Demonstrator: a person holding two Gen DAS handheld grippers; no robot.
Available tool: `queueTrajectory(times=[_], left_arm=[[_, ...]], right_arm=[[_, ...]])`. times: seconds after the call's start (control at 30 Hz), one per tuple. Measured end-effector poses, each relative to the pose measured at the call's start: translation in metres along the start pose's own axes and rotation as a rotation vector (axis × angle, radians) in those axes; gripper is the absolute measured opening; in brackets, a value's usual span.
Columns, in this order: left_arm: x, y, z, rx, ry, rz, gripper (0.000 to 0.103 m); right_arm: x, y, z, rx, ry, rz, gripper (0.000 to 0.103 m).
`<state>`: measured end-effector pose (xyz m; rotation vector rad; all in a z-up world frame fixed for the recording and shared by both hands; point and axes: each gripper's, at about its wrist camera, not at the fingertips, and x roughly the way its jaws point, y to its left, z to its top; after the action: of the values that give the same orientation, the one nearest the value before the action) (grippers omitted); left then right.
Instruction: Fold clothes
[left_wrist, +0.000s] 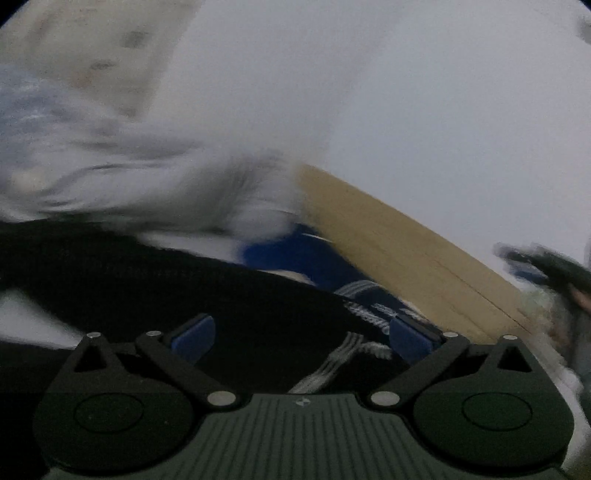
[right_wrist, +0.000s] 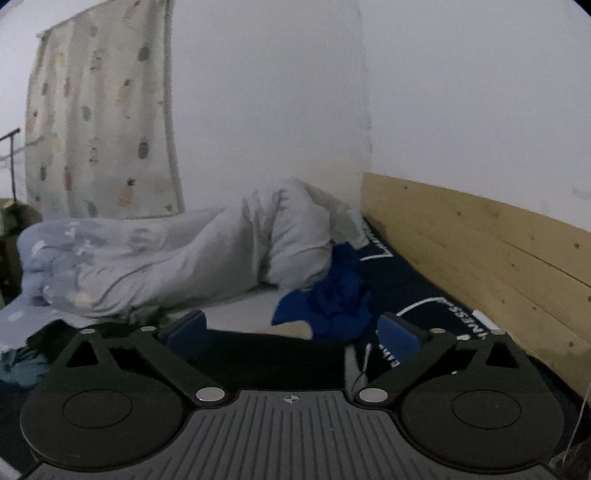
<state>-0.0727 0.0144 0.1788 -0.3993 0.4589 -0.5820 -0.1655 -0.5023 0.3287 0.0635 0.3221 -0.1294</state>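
A black garment (left_wrist: 192, 280) lies on the bed, right in front of my left gripper (left_wrist: 303, 338), which is open with its blue pads apart just above the cloth. White drawstrings (left_wrist: 332, 363) lie between the fingers. The left wrist view is motion-blurred. My right gripper (right_wrist: 293, 334) is open and empty, over the same black garment (right_wrist: 266, 354). A crumpled blue garment (right_wrist: 332, 299) lies just beyond it. A navy printed cloth (right_wrist: 413, 291) lies along the wooden board; in the left wrist view it (left_wrist: 373, 306) shows by the right pad.
A bunched pale grey duvet (right_wrist: 177, 258) fills the bed's far side. A wooden side board (right_wrist: 480, 251) runs along the right under a white wall. A patterned curtain (right_wrist: 99, 122) hangs at back left. The right gripper (left_wrist: 550, 266) shows blurred at the left view's edge.
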Motion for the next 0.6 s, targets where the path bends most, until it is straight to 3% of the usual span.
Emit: queueTrajectory(times=[0.13, 0.27, 0.4, 0.6], left_arm=[[-0.054, 0.066, 0.008, -0.165, -0.135, 0.225, 0.103], [-0.102, 0.097, 0.008, -0.265, -0.256, 0.394, 0.103], [-0.122, 0.124, -0.004, -0.309, -0.264, 0.621, 0.103], [-0.148, 0.189, -0.044, -0.494, -0.283, 0.818, 0.103]], right_arm=[[-0.013, 0.013, -0.019, 0.036, 0.027, -0.024, 0.100], [-0.021, 0.017, -0.034, 0.157, 0.113, 0.020, 0.100], [-0.009, 0.028, -0.050, 0.236, 0.193, 0.058, 0.101], [0.030, 0.077, -0.082, 0.261, 0.314, 0.113, 0.101]])
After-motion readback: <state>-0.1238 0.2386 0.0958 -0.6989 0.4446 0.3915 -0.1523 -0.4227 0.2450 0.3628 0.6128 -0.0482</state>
